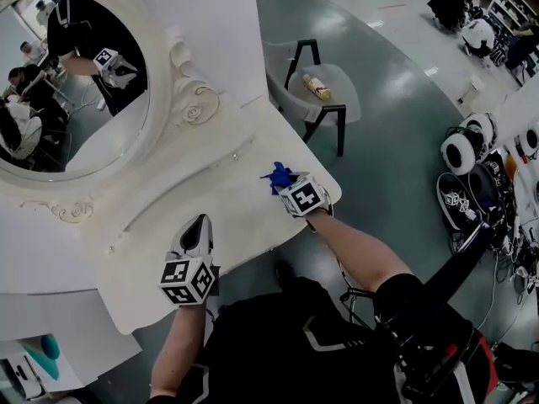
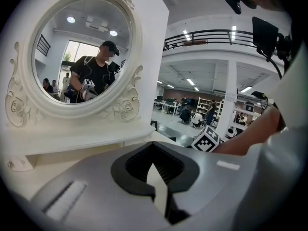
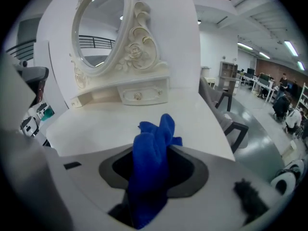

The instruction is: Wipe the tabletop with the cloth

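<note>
The white vanity tabletop (image 1: 227,204) runs across the head view, and in the right gripper view the tabletop (image 3: 96,124) spreads out ahead of the jaws. A crumpled blue cloth (image 3: 151,153) sticks up from between the jaws of my right gripper (image 1: 289,185), which is shut on it near the table's right front corner. In the head view the cloth (image 1: 277,176) hangs just off the surface. My left gripper (image 1: 195,228) is over the table's front edge to the left, jaws shut with nothing between them.
An oval mirror (image 1: 76,82) in a carved white frame stands at the back of the table, with a small drawer (image 3: 139,96) under it. A grey chair (image 1: 316,99) holding a bottle stands beyond the right edge. Headsets and cables (image 1: 472,183) lie on the floor at right.
</note>
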Demonstrator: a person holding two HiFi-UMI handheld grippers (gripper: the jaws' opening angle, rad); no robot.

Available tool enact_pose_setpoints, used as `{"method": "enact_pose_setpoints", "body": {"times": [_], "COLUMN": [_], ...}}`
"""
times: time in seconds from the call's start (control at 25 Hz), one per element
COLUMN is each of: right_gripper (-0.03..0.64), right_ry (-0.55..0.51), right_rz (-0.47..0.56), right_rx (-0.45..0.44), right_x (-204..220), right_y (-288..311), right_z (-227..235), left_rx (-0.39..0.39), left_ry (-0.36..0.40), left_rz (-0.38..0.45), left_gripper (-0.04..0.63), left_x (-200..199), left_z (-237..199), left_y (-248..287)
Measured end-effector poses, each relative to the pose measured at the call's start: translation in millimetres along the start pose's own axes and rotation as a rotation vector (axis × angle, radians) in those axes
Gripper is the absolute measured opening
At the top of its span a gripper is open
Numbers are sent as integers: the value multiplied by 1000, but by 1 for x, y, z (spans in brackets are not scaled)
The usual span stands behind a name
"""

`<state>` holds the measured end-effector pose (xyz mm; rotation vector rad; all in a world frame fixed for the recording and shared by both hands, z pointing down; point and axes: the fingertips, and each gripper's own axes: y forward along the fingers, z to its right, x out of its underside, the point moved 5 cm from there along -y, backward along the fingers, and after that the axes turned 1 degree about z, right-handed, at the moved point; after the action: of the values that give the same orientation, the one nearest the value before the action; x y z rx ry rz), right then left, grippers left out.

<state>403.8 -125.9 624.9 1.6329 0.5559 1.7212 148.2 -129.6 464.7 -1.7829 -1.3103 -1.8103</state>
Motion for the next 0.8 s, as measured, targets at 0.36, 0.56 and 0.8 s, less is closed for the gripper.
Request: {"method": "enact_pose_setpoints", "body": {"times": [0.36,0.56,0.8], "right_gripper": [168,169,169], "right_ry": [76,95,142], "right_rz": [13,1,-12], "right_rx": [82,110,169], "right_x": [13,14,22], "right_y": [-19,-27,-37], "right_z": [59,83,105], "left_rx": [30,32,43], "left_ry": [7,7,-3], "left_rz": [0,-3,1], "left_gripper": [6,8,8], "left_x": [-5,-7,-8], "left_z": [18,23,28], "left_y": [19,27,31]}}
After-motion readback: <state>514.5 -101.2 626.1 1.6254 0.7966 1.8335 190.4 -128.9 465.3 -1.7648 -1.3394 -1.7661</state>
